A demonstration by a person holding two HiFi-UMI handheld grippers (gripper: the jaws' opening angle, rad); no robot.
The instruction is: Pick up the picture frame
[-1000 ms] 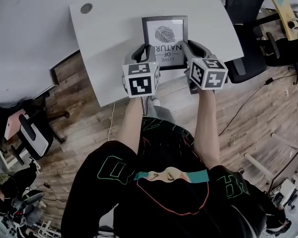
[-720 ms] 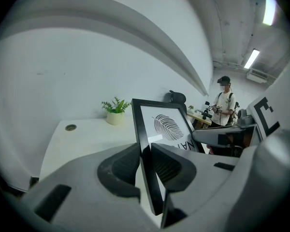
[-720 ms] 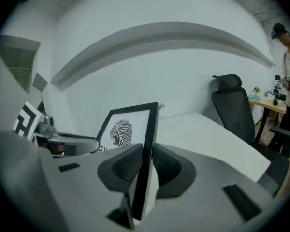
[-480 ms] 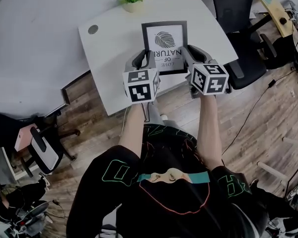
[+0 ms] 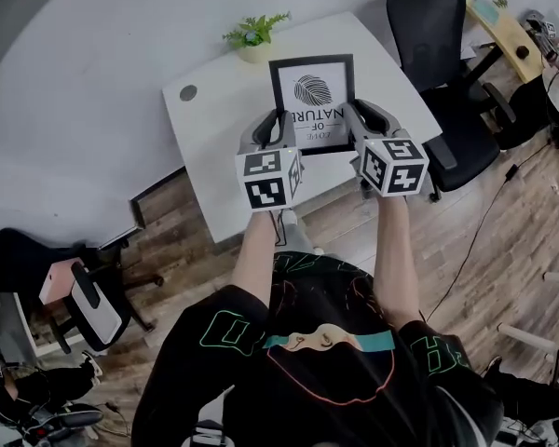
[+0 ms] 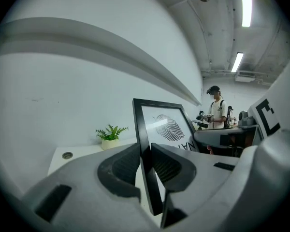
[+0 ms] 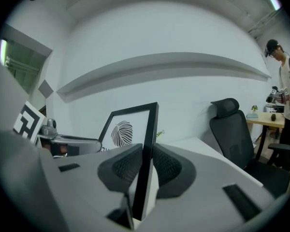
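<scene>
The picture frame (image 5: 313, 99), black-edged with a leaf print on white, hangs in the air above the white desk (image 5: 214, 128), held between both grippers. My left gripper (image 5: 281, 125) is shut on the frame's left edge (image 6: 144, 144). My right gripper (image 5: 350, 119) is shut on the right edge (image 7: 148, 149). In the left gripper view the black pads (image 6: 126, 164) press both sides of the thin black rail. The right gripper view shows the same squeeze, with the frame (image 7: 130, 129) standing upright between the jaws.
A small potted plant (image 5: 253, 35) sits at the desk's far edge beside a round cable hole (image 5: 188, 92). A black office chair (image 5: 443, 54) stands to the right of the desk, another chair (image 5: 65, 287) at lower left. A person (image 6: 216, 112) stands in the background.
Both grippers have risen together with the frame, which now sits higher off the desk and more upright. The head view has tilted up, bringing the plant and more wall into view.
</scene>
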